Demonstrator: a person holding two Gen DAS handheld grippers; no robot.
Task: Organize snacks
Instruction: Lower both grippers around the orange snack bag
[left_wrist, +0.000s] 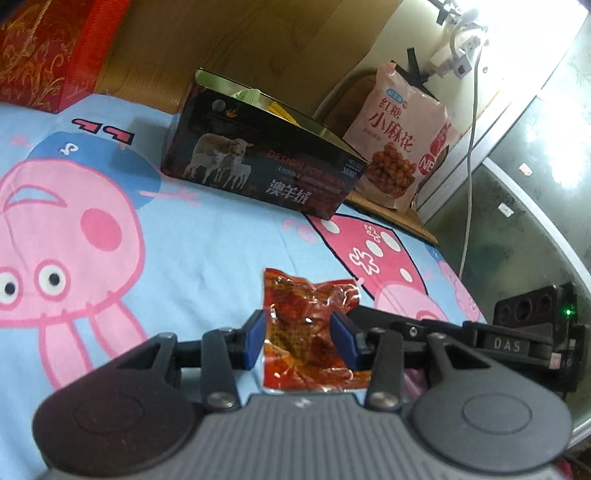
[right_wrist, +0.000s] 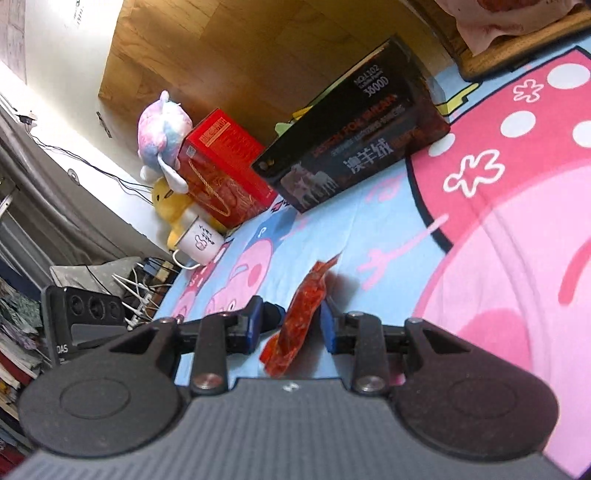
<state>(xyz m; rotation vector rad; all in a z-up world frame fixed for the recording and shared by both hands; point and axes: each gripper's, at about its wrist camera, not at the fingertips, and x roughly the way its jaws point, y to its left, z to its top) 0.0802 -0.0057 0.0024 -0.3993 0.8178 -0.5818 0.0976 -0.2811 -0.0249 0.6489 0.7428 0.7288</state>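
Observation:
A red snack packet (left_wrist: 306, 328) lies on the cartoon bedsheet (left_wrist: 184, 240). My left gripper (left_wrist: 299, 332) has its blue pads against both sides of the packet. In the right wrist view the same packet (right_wrist: 303, 314) stands edge-on between my right gripper's (right_wrist: 291, 325) blue pads, the right pad touching it and the left pad a little apart. A black open-top box (left_wrist: 266, 162) with sheep pictures holds several snacks behind the packet; it also shows in the right wrist view (right_wrist: 354, 144).
A pink bag of fried dough twists (left_wrist: 399, 136) leans at the back right on a wooden board. A red gift box (right_wrist: 225, 170), plush toys (right_wrist: 162, 136) and a white mug (right_wrist: 201, 242) sit at the sheet's far edge. Cables and a power strip hang nearby.

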